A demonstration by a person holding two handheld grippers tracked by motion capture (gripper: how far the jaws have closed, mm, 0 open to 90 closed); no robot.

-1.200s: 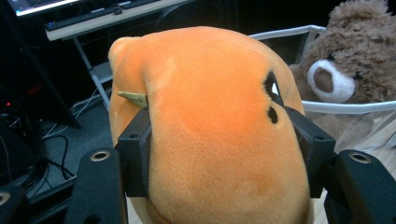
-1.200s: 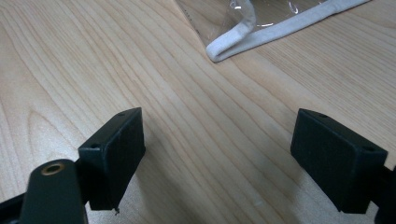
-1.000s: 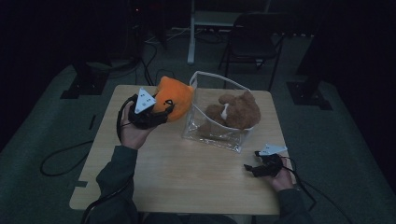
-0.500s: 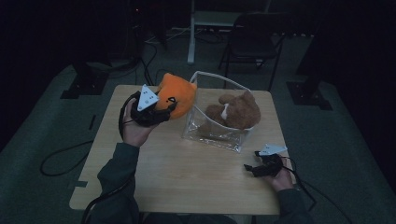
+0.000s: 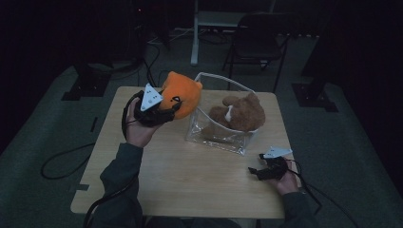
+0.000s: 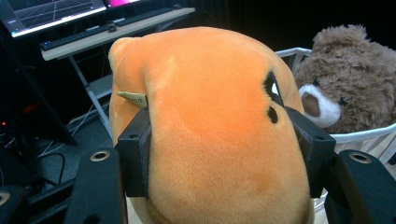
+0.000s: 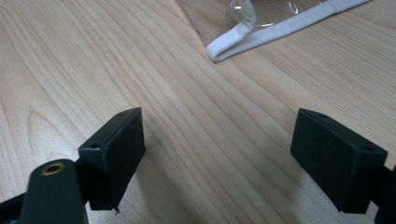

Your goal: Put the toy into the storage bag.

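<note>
Orange plush (image 5: 182, 96) carried nearer clear bin (image 5: 219, 137), seemingly holding brown bear (image 5: 240, 113)

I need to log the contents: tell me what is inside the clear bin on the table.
Inside the clear bin sits a brown teddy bear. Its lower body hides the bin's floor beneath it. The orange plush, held in the left gripper, is outside, beside the rim.

High cam overhead, gripper cams close-up, table (image 5: 190, 180) shared
</note>
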